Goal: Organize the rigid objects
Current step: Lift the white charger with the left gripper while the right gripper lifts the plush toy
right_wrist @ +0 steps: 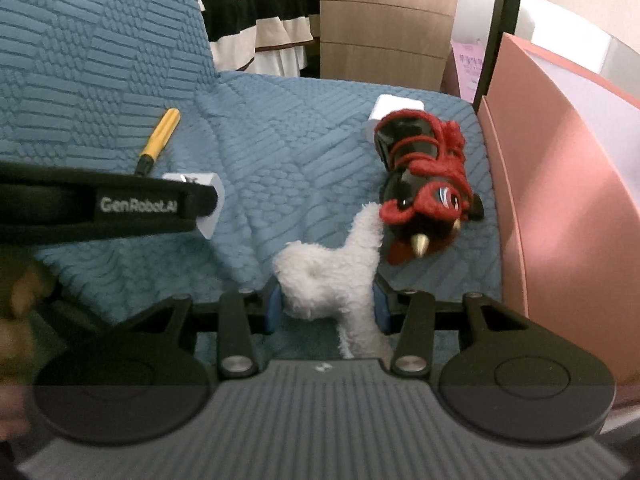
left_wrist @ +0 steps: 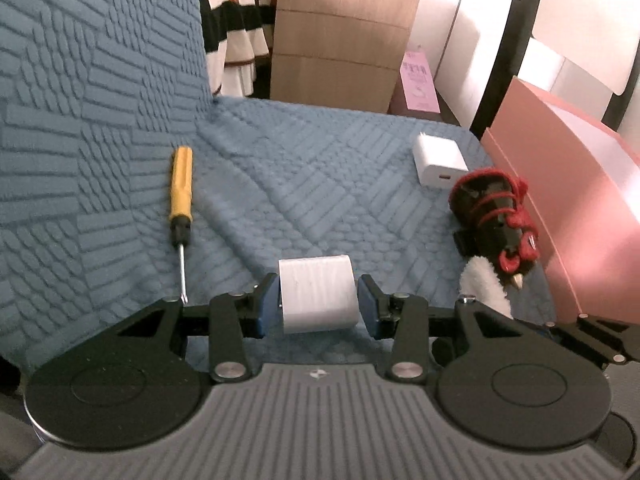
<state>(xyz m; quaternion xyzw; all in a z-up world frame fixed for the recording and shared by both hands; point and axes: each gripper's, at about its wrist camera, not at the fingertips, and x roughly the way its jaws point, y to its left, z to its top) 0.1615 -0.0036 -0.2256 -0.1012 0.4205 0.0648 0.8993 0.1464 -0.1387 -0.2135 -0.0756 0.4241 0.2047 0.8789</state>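
Left wrist view, left gripper (left_wrist: 319, 301) clamping white cylinder (left_wrist: 318, 293), screwdriver (left_wrist: 180, 204) well left.

A sofa in blue quilted fabric (left_wrist: 120, 100) fills the foreground, with a light wooden drawer cabinet (left_wrist: 340, 36) behind it, striped black, white and orange cloth (left_wrist: 236, 24) hanging beside that, and a pink panel (left_wrist: 580, 208) to the right.

From the right wrist, the left gripper's black arm (right_wrist: 100, 204) hides most of the white block (right_wrist: 210, 204) and the screwdriver's (right_wrist: 158, 140) shaft. The toy boar (right_wrist: 424, 176) hides most of the charger (right_wrist: 396, 103).
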